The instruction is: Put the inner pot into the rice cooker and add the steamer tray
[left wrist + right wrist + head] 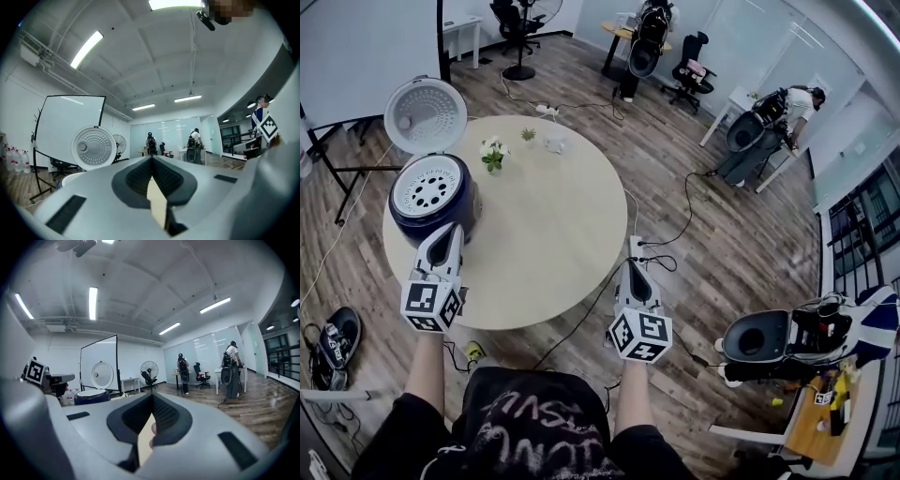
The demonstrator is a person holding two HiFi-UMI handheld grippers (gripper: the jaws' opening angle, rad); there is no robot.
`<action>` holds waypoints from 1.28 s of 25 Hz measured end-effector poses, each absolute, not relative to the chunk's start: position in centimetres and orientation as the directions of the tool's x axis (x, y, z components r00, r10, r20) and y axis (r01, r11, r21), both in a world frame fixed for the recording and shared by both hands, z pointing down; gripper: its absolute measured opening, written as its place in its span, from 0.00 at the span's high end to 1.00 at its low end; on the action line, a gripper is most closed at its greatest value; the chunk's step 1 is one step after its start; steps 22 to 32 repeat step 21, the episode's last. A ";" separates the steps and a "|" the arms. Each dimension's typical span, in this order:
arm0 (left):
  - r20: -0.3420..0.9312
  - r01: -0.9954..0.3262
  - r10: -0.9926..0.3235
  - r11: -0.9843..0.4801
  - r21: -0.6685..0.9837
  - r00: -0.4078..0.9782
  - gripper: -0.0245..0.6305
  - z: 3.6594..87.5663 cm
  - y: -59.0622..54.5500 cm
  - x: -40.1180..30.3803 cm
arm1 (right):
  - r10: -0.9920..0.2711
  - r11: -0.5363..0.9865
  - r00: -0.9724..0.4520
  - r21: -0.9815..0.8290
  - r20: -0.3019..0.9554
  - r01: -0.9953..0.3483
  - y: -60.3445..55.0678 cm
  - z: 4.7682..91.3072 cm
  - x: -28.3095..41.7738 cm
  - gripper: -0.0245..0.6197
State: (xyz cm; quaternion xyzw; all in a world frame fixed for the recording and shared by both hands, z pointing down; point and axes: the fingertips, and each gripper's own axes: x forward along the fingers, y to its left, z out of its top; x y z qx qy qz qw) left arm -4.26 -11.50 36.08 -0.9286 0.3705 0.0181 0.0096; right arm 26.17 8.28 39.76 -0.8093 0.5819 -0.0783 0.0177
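Left gripper [449, 232] sits beside navy rice cooker [467, 200] holding perforated steamer tray [431, 186].

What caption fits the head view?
Left gripper and right gripper, both shut, by a round pale table bearing an open navy rice cooker.

An open office: swivel chairs [517, 28] and white desks [464, 26] across the head view's top, glass partition walls [208, 355] at right, strip ceiling lights [86, 48] overhead, a projection screen [61, 117] at left.
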 end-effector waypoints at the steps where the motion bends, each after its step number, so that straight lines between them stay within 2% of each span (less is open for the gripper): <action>1: -0.041 -0.689 -0.688 -0.725 0.001 0.724 0.94 36.1 -11.5 -4.3 | -0.944 -0.325 0.314 -0.119 0.105 -0.938 8.4 39.7 26.3 0.96; 32: -0.042 -0.692 -0.691 -0.722 -0.008 0.721 0.94 35.7 -11.3 -4.1 | -0.939 -0.337 0.326 -0.111 0.106 -0.935 8.7 39.2 27.3 0.96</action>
